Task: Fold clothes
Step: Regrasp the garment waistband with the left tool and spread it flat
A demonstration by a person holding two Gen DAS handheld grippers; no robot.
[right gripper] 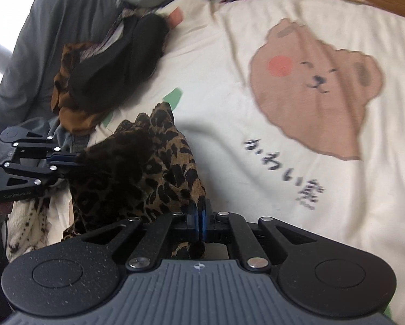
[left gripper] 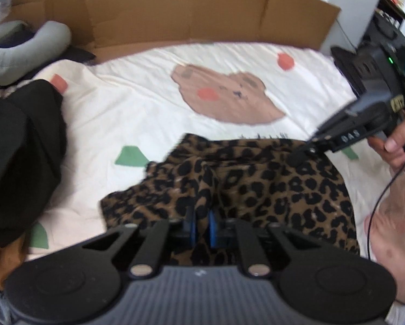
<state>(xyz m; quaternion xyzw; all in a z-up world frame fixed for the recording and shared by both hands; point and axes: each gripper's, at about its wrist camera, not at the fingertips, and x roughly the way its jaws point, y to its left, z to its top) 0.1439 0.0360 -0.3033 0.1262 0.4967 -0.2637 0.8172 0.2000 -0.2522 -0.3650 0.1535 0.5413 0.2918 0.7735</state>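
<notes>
The leopard garment [left gripper: 256, 189] lies rumpled on the bed sheet [left gripper: 121, 108], in front of the printed bear [left gripper: 224, 94], and no clean fold shows in it yet. By the look of it the work is at the start of a fold: both grippers have hold of the cloth and little else is done.

The left gripper [left gripper: 201, 224] has its fingers clamped on a bunched ridge of the garment near its middle. The right gripper [right gripper: 201, 216] has its fingers pressed together on an edge of the same garment, which hangs up toward it in the right wrist view.

Left to do, as a judgement: spread the cloth flat, bring 1 part over the other, and set it aside.

A black heap [left gripper: 18, 149] of other clothes sits at the sheet's left, near the garment, with brown cloth [right gripper: 69, 113] under it. A grey cushion [left gripper: 26, 46] and cardboard [left gripper: 175, 13] lie behind. The sheet beyond the garment is open, so the heap is the only thing that could crowd a fold.
</notes>
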